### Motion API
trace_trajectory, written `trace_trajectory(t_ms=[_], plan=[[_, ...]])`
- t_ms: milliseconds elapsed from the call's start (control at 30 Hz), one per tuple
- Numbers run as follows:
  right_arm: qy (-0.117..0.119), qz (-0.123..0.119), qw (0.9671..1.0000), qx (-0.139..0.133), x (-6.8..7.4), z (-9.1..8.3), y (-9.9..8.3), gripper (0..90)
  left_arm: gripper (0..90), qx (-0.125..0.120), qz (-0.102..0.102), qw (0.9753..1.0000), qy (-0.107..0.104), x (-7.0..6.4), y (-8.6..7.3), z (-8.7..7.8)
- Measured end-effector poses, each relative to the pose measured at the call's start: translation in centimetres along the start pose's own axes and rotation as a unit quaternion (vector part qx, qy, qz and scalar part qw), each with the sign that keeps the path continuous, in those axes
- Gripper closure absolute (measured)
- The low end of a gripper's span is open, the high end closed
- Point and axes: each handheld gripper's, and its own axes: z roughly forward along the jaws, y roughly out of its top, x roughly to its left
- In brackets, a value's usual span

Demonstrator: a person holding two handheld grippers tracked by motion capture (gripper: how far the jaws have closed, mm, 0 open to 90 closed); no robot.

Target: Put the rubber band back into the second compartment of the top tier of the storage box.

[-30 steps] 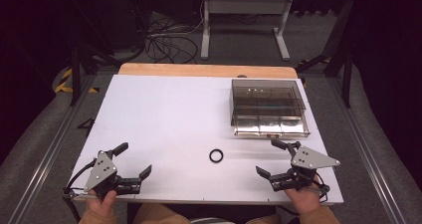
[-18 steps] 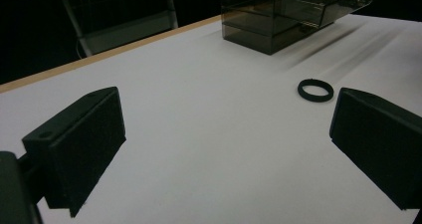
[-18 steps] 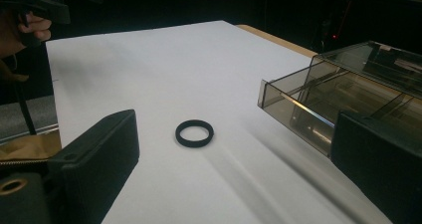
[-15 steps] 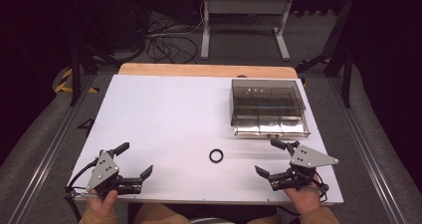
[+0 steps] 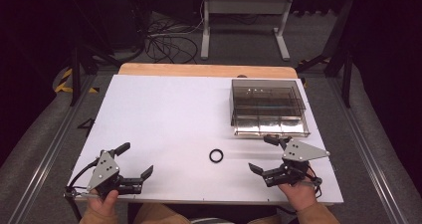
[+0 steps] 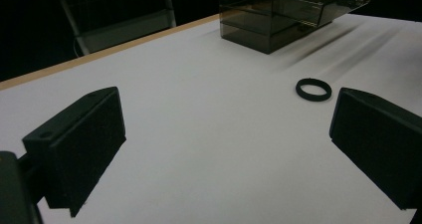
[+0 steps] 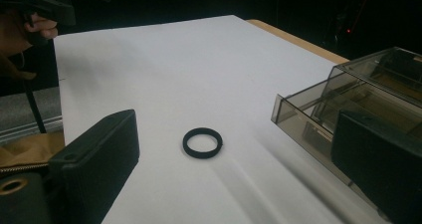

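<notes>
Tool count: two. We hold the left tool at the near left corner of the white surface and the right tool near the front right edge; both have their jaws spread wide with nothing between them. From the left gripper view we see both black jaws far apart over bare surface, and the same from the right gripper view.

Ring count: one. We note a single small black ring lying flat on the surface, roughly between the two tools and nearer the right one, touching neither. In the right gripper view the ring sits ahead of the jaws, between them in line of sight; in the left gripper view the ring lies farther off, toward the right-hand jaw.

Container count: one. We record a smoky transparent box at the far right part of the surface, well apart from the ring. Its interior is split by dividers into several compartments; we cannot count them surely. We cannot make out anything inside the box.
</notes>
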Motion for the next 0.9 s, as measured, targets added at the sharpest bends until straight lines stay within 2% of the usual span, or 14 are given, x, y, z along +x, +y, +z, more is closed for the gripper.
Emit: trace_trajectory(t_ms=[567,900], plan=[[0.027,-0.022,0.9993,0.015,0.7,3.1,2.2,5.8,1.8,0.004,0.004,1.0000,-0.003,0.0,0.0,0.1],[0.039,-0.020,0.9989,0.019,0.5,4.2,2.5,5.8,1.9,0.009,0.003,0.9999,-0.005,-0.1,0.0,0.2]])
